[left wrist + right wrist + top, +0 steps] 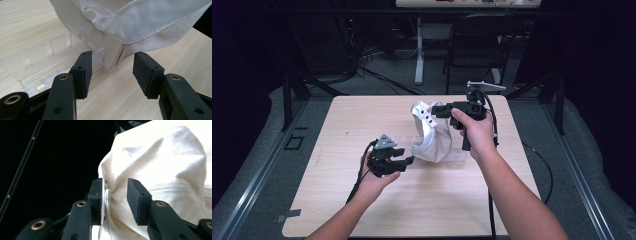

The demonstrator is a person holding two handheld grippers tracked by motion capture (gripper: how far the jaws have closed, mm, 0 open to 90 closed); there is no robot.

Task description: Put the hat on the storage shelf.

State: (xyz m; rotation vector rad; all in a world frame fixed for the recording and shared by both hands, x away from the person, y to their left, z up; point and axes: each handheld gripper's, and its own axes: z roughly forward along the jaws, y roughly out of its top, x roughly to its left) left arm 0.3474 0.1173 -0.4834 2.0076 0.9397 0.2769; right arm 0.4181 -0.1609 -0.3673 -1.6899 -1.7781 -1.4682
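Note:
A white cloth bag [432, 136] stands on the wooden table [357, 120], draped over a clear acrylic stand [37, 56] with notched edges. My right gripper [435, 111] is at the bag's top, shut on a puckered fold of the cloth [162, 170] between its pads [135, 200]. My left gripper [408, 161] is low at the bag's left side and open. In the left gripper view, the bag's lower hem [140, 27] hangs just beyond the left gripper [112, 72], and a corner of the cloth points down toward the gap between its jaws without touching them.
A black chair [477, 45] and a white desk leg [419, 50] stand behind the table. Dark cables lie on the floor at the back left. Bare wood stretches across the table's left half and front edge.

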